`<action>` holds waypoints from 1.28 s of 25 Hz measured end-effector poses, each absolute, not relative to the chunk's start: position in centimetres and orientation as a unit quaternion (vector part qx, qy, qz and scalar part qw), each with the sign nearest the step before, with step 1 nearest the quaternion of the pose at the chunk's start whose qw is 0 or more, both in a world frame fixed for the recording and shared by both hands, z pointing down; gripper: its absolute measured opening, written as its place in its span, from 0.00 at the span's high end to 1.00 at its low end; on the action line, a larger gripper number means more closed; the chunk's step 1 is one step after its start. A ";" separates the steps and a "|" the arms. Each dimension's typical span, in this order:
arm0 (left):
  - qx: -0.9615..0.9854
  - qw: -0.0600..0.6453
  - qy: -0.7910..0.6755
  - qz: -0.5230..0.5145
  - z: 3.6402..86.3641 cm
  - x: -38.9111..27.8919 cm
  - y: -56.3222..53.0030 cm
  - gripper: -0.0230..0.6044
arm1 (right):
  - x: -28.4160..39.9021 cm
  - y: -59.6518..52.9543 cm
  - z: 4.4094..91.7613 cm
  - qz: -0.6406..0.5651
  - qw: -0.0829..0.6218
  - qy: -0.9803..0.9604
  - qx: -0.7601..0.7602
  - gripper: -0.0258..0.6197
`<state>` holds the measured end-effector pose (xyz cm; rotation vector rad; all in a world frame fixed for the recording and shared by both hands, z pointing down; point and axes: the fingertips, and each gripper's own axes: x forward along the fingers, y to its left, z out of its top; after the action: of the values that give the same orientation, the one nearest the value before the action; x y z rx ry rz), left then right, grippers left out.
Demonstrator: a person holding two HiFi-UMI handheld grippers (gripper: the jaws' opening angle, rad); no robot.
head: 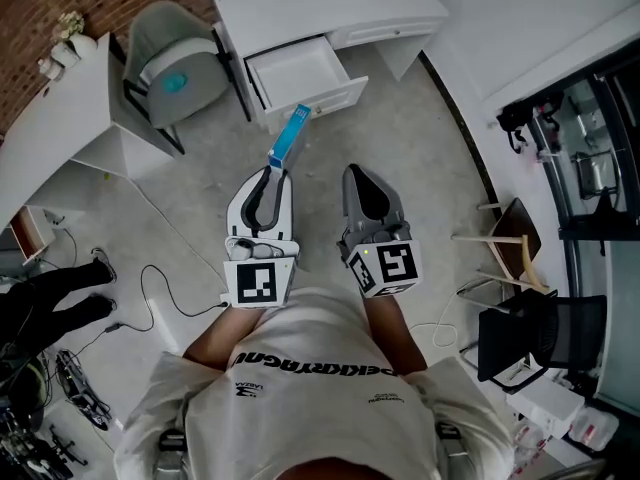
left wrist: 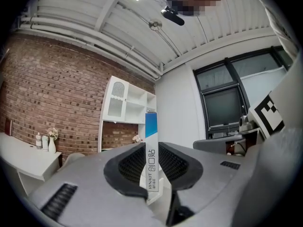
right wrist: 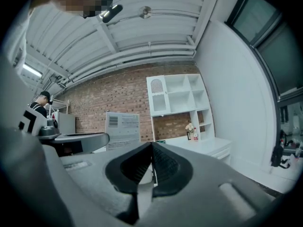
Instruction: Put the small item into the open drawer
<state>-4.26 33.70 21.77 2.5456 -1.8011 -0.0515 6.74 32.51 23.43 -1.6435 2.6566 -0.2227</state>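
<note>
A person's left hand-held gripper (head: 274,171) clamps the near end of a slim blue-and-white box (head: 289,134), which juts forward above the floor (head: 200,183). The right hand-held gripper (head: 356,175) sits alongside, jaws together on nothing. The open drawer (head: 296,71) of the white table lies ahead, well apart. Pinched at one end only, the box could pivot, slip, or clip the drawer front and fall short.

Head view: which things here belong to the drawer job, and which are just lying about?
Job: slim blue-and-white box, gripped in the left claw; open drawer.
Lying about: grey chair; floor cable; black chair. The right claw is shut and empty.
</note>
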 end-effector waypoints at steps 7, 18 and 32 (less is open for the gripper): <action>0.828 0.011 -0.560 -0.013 21.4 -7.4 24.3 0.84 | 3.5 23.7 23.1 -0.071 0.004 0.837 -0.542 0.96; 0.847 0.029 -0.530 0.002 23.4 -9.9 13.8 0.84 | 1.0 14.1 24.3 -0.080 -0.009 0.816 -0.572 0.96; 0.841 0.074 -0.535 0.040 28.0 -9.9 7.2 0.84 | 0.4 7.3 28.1 -0.116 -0.037 0.818 -0.562 0.96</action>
<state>-9.88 7.16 28.01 2.5241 -1.6050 0.1198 0.42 7.34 28.08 -1.8083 2.6316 -0.3717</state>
